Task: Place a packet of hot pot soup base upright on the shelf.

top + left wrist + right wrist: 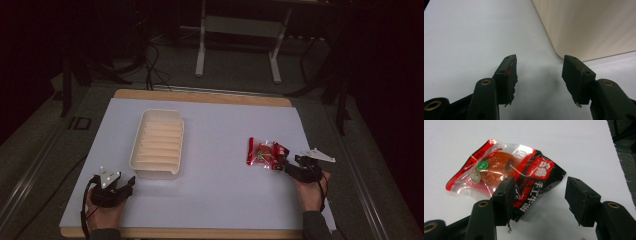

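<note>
1. Holding my right hand-held gripper (537, 200) spread wide, I have its jaws at the near end of the red-and-black snack packet (509, 176); the packet's black end lies between them, not pinched.
2. The packet lies flat on the white table (220, 145), well to the right of the cream ribbed tray (157, 142).
3. My left hand-held gripper (539, 75) is also spread, empty, just beside the tray's near corner (564, 37).
</note>
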Motion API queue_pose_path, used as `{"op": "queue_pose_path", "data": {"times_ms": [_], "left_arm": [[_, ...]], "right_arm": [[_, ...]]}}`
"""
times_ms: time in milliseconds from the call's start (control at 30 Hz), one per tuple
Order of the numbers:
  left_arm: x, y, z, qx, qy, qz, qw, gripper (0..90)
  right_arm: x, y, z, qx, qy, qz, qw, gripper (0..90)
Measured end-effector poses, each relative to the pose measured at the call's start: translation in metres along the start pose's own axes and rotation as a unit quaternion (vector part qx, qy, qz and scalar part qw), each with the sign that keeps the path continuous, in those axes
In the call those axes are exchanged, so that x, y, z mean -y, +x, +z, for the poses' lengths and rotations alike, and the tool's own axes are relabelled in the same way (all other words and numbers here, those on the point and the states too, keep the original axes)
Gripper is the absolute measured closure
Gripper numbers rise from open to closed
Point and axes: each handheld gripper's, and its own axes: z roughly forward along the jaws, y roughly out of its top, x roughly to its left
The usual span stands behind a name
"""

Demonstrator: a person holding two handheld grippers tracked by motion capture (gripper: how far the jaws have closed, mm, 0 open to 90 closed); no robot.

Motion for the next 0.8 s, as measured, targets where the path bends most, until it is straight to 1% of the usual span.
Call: {"op": "queue_pose_path", "data": {"times_ms": [67,267,467,567,667,800], "left_arm": [[0.000,0.000,0.000,0.000,0.000,0.001,1.0000,45.6],[0.000,-0.001,0.000,0.000,-0.001,0.004,1.0000,46.5],[0.000,-0.001,0.000,0.000,-0.001,0.003,1.0000,46.5],[0.000,-0.001,0.000,0.000,-0.001,0.004,1.0000,46.5],[0.000,-0.001,0.000,0.000,-0.002,0.005,1.0000,46.5],[0.000,-0.002,0.000,-0.001,-0.001,0.005,1.0000,46.6]], "right_arm": [[-0.001,0.000,0.001,-0.002,0.000,0.002,1.0000,41.2],[-0.007,0.003,0.007,-0.004,0.003,-0.004,1.0000,41.5],[-0.013,0.006,0.011,-0.007,0.006,-0.008,0.9999,39.7],[-0.015,0.004,0.013,-0.008,0.003,0.004,1.0000,38.2],[-0.018,0.001,0.013,-0.014,0.000,0.022,0.9997,37.0],[-0.022,0.000,0.014,-0.012,0.002,0.020,0.9997,36.6]]}}
